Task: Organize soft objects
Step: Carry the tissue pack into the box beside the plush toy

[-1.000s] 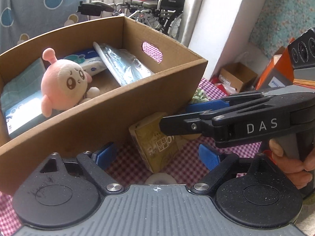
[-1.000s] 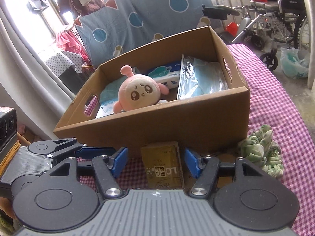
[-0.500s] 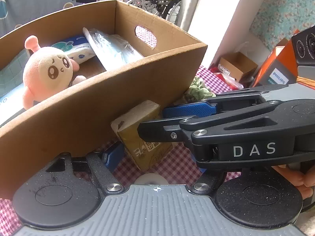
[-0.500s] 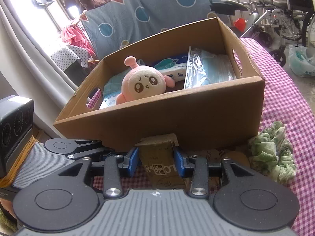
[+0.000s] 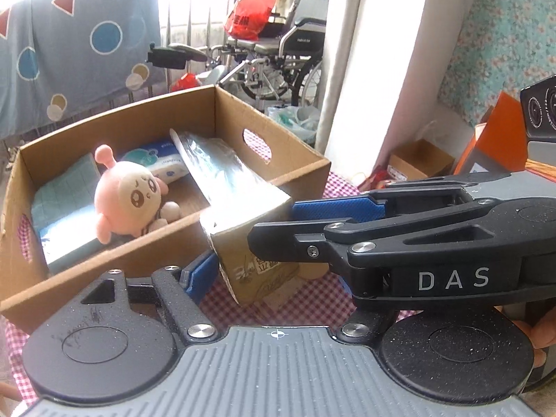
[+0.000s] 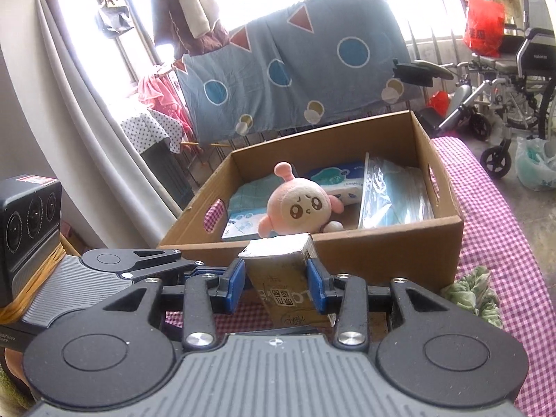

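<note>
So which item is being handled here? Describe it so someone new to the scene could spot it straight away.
Find the open cardboard box on the pink checked tablecloth. Just in front of its near wall, lifted off the cloth, is a brown paper-wrapped tissue pack, pinched between the blue pads of the right claw, with the left claw closed on it crosswise. Unlike the pink plush doll and blue packs, it is outside the box.

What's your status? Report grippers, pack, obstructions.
Right gripper shut on brown tissue pack, left gripper also clamped on it. Pack lifted at cardboard box front wall. Pink plush just inside.
</note>
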The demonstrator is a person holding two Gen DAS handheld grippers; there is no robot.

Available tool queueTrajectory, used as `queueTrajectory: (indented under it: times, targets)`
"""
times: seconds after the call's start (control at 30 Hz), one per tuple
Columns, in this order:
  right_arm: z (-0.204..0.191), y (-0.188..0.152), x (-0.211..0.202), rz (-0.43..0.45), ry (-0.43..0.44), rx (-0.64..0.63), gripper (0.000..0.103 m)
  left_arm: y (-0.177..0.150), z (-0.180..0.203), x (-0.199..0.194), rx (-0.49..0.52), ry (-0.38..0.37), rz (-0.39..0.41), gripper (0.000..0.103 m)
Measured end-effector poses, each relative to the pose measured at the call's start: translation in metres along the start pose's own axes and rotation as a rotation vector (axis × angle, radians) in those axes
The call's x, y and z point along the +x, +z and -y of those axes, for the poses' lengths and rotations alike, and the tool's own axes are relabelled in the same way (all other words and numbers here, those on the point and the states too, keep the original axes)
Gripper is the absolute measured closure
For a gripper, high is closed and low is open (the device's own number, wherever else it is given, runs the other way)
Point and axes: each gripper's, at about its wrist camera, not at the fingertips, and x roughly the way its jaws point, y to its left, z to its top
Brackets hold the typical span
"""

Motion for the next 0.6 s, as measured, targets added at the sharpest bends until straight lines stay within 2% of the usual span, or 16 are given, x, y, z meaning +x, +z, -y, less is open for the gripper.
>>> queueTrajectory:
  times: [0.1,0.27,0.4,0.6]
  targets:
    - [-0.011,0.009,-0.011,0.028,0.025,-0.021,0.06,0.01,0.001,-0.013,0.013,0.038,0.049,0.028]
    - [-0.026,0.029,-0.022,0.08,0.065,-0.045,0.06,0.028,-0.007,-0.022,0.016,0.06,0.1,0.028]
    - [-0.032,0.044,-0.024,0.112,0.112,-0.054,0.06,0.039,-0.013,-0.022,0.02,0.067,0.116,0.028]
    - [-0.032,0.068,-0.01,0.131,0.113,-0.073,0.06,0.06,-0.029,-0.008,0.023,0.082,0.109,0.028]
